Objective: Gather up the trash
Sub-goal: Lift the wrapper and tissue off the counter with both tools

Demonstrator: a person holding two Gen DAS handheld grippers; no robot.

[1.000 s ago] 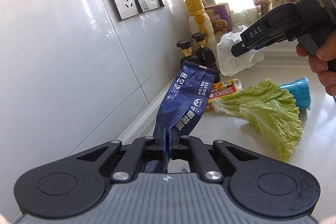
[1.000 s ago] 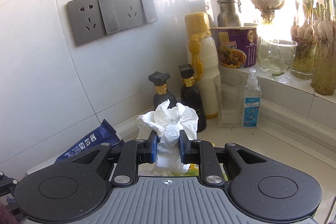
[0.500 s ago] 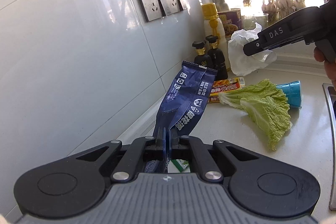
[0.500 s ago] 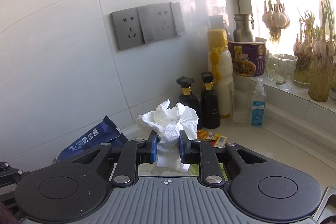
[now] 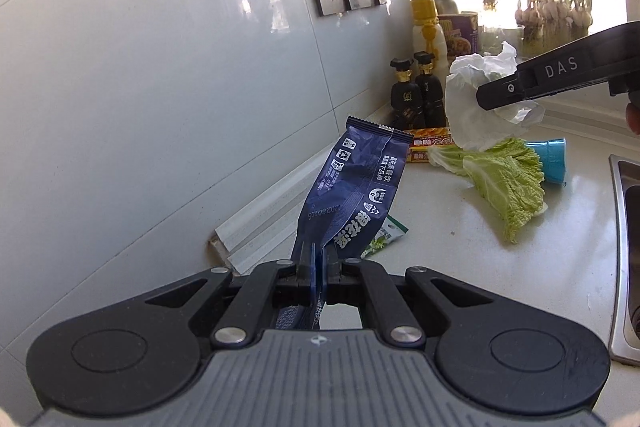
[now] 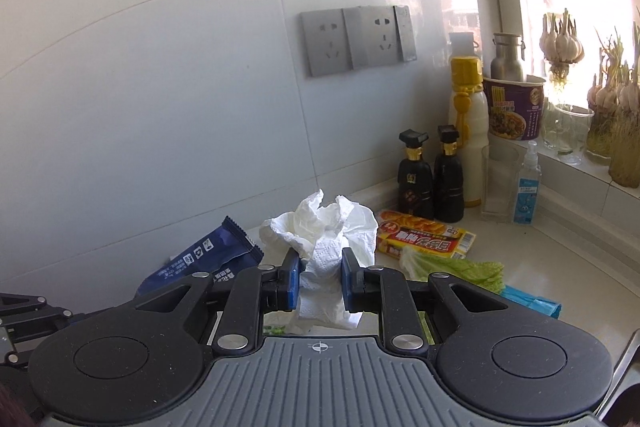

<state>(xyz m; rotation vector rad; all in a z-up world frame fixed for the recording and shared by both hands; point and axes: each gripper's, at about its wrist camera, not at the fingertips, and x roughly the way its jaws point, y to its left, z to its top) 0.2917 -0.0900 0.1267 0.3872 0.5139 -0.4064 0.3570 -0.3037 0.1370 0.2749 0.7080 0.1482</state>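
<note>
My left gripper (image 5: pixel 319 259) is shut on a dark blue snack wrapper (image 5: pixel 356 187) and holds it above the white counter near the tiled wall. My right gripper (image 6: pixel 319 277) is shut on a crumpled white tissue (image 6: pixel 324 231) and holds it in the air. That tissue (image 5: pixel 476 99) and the right gripper's arm (image 5: pixel 560 71) also show in the left wrist view. On the counter lie a green cabbage leaf (image 5: pixel 504 183), a yellow-orange packet (image 6: pixel 424 237), a blue cup (image 5: pixel 554 159) on its side and a small green sachet (image 5: pixel 384 235).
Two black bottles (image 6: pixel 432 183), a yellow-capped white bottle (image 6: pixel 466 131), a clear glass (image 6: pixel 498 183) and a spray bottle (image 6: pixel 528 183) stand by the wall. A noodle cup (image 6: pixel 514 107) and sprouting garlic (image 6: pixel 562 43) are on the sill. A steel sink edge (image 5: pixel 620 247) is at the right.
Both grippers have drawn back and up from the wall corner with their loads still held. The bottles and counter items look smaller and farther, and the sink edge has come into view.
</note>
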